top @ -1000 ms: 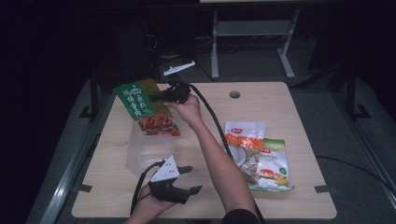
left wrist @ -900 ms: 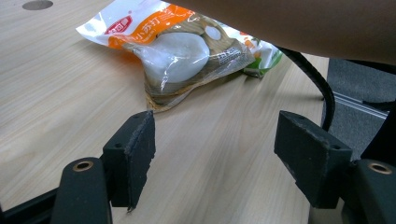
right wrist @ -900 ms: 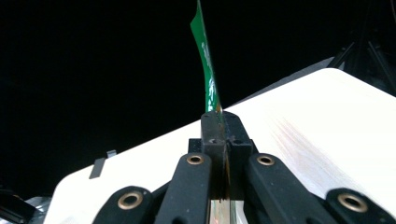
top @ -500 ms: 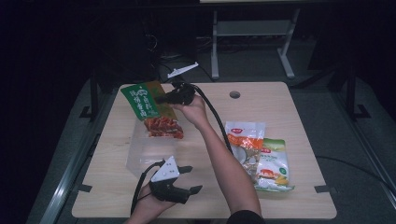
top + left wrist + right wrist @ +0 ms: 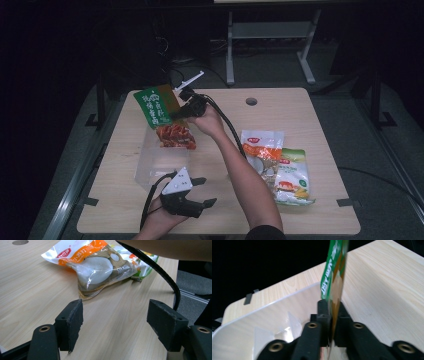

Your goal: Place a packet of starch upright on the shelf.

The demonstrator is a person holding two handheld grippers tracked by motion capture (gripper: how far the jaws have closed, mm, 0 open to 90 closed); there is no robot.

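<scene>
my left gripper sits at the near edge of the table, left of centre, resting low w/ jaws spread wide and nothing between them. in the left gripper view its two black pads stand well apart over bare wood, pointing toward the orange-and-white snack bag. my right forearm crosses from near-centre toward far-left, its black cable trailing along it.

right of the forearm, mid table, lie two packets: the orange-and-white snack bag, and just beside it on the near-right a green-and-white packet; they touch or overlap at the edge, cannot tell which.

left of centre, just beyond the left gripper, stands a clear plastic bin. a bag w/ red contents is at the bin's far end; cannot tell if it rests in the bin or hangs over it.

further back, my right gripper is clamped on a green-and-gold pouch, held up off the table over the bin's far end, tilted. in the right gripper view the jaws are closed tight on the pouch edge-on, w/ the bin's clear wall below and to the left.

far side of table: a round cable hole, right of centre.
</scene>
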